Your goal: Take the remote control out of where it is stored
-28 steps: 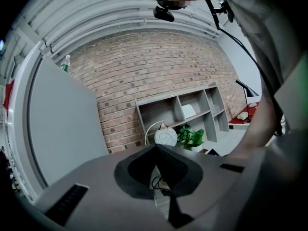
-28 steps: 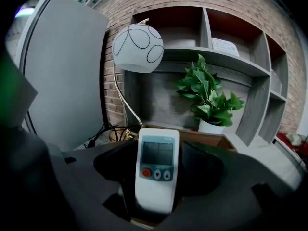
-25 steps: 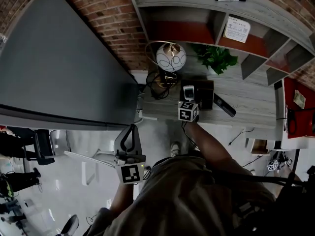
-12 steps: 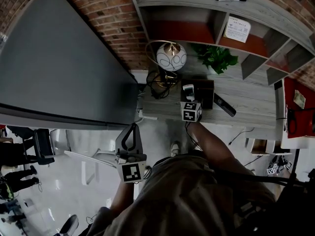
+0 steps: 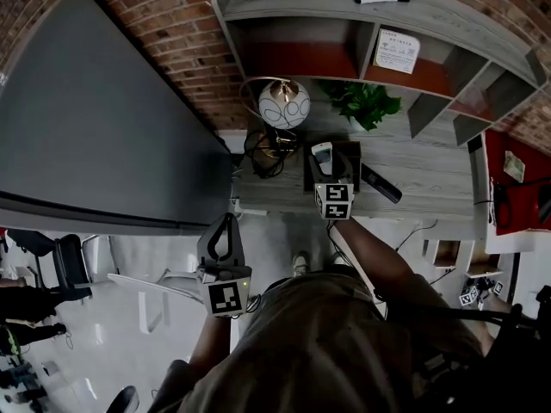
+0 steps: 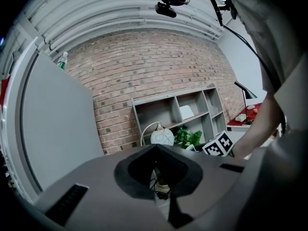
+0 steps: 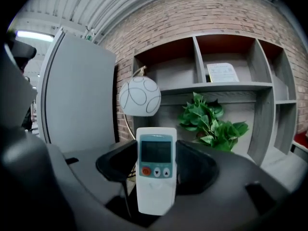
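1. At the far left, the left gripper hangs by the person's side over the floor, well apart from the desk. Its jaws are together with nothing between them, so it has no part in the job at this point.
2. Further right, at the back of the desk, a globe lamp stands with a tangle of cable at its foot. It is near the work but not touched.
3. Just right of the lamp, the right gripper reaches over the desk's front edge. Its jaws have just been closing, and the white remote control stands upright between them, clamped by its long sides with the screen and buttons facing the gripper's camera.
4. In the head view the remote control sits directly over the dark holder, its storage place. In the right gripper view its lower edge shows free, with no holder wall around it. The grip is therefore done, and the lift seems largely made. From above, though, it cannot be told whether the remote control is fully clear of the holder.
5. What is probably left is to carry it away from the holder and set it on bare desk.
6. To the right, a black remote lies flat on the desk and a plant stands behind it, so any set-down should avoid both.
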